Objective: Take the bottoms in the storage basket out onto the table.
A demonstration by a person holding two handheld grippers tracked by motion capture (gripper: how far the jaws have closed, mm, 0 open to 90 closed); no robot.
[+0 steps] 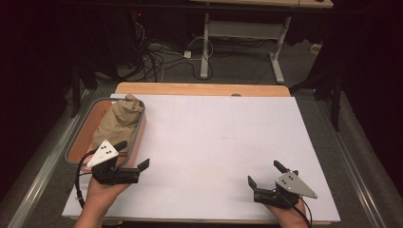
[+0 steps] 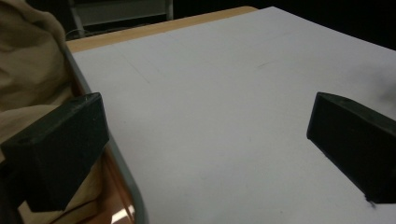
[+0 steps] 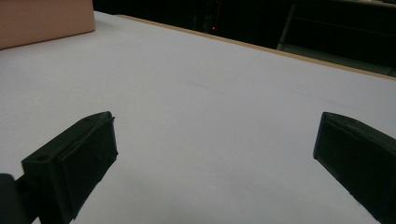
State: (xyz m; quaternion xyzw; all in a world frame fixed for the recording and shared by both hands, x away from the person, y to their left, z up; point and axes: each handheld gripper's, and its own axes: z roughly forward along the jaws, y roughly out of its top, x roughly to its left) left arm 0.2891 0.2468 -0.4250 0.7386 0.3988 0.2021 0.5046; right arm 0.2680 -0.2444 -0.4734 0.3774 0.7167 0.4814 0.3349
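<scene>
Matt white sheet (image 1: 223, 142), smooth like paper, lies under both grippers' fingers over a pale wooden tabletop (image 1: 199, 89). Beside the left gripper (image 1: 134, 155) fingers, a glossy orange plastic tray (image 1: 138, 142) with a grey rim holds crumpled tan cloth (image 1: 119, 121). The jaws look matt black plastic.

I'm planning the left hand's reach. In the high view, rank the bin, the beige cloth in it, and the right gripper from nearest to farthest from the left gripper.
From the left gripper:
1. Bin, its near rim right beside the gripper.
2. Beige cloth, farther back inside the bin.
3. Right gripper, across the white sheet at the right.
</scene>
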